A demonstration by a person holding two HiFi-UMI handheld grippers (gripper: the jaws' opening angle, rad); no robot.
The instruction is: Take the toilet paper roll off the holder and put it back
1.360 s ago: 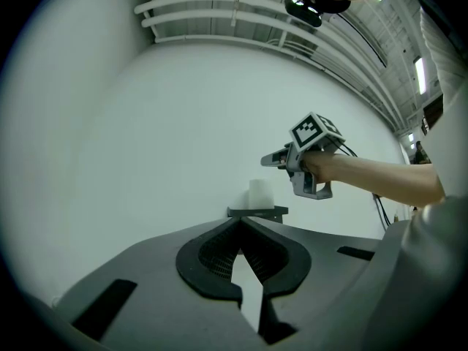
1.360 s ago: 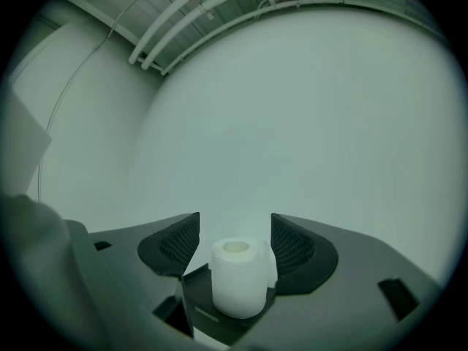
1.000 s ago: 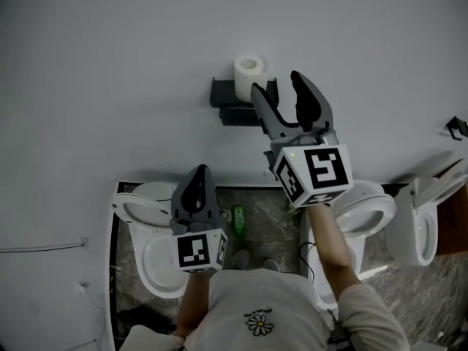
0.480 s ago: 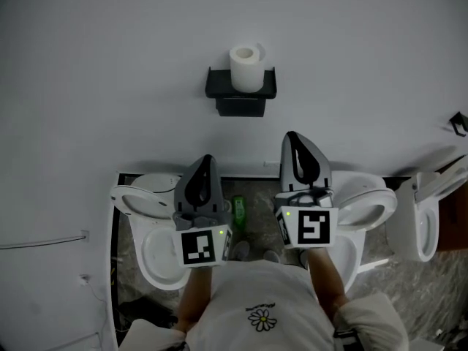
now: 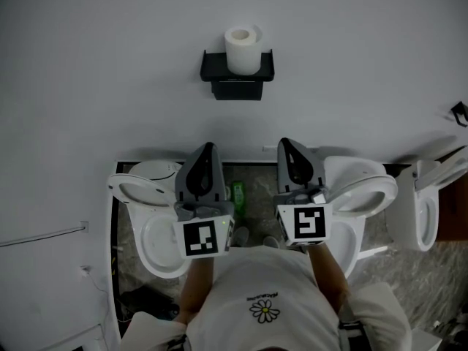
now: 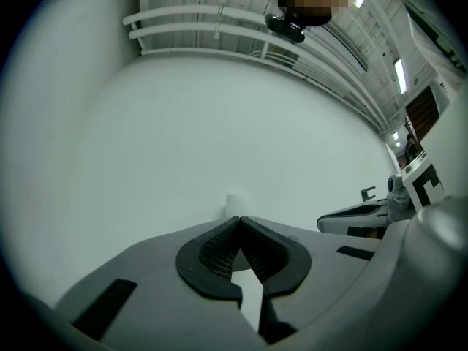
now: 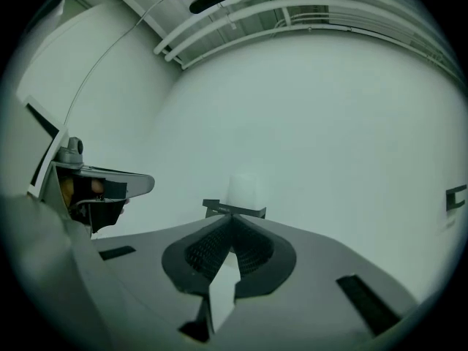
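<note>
A white toilet paper roll (image 5: pixel 242 49) stands upright on a black wall holder (image 5: pixel 237 70) on the white wall. The roll (image 7: pixel 246 189) and holder (image 7: pixel 234 210) also show ahead in the right gripper view; only the roll's top (image 6: pixel 237 203) peeks over the jaws in the left gripper view. My left gripper (image 5: pixel 208 149) is shut and empty, low and left of the holder. My right gripper (image 5: pixel 285 146) hangs beside it, well below the holder; it has just closed, with nothing between its jaws.
Below the grippers stand white toilets: one at the left (image 5: pixel 146 210), one at the right (image 5: pixel 362 196), a third at the far right (image 5: pixel 428 218). A green bottle (image 5: pixel 238 193) lies on the marbled floor between them. A black bracket (image 5: pixel 459 112) sits on the wall at the right.
My right gripper has drawn back and down from the holder and its jaws have shut, empty. The roll stays on the holder. The left gripper has shifted only a little.
</note>
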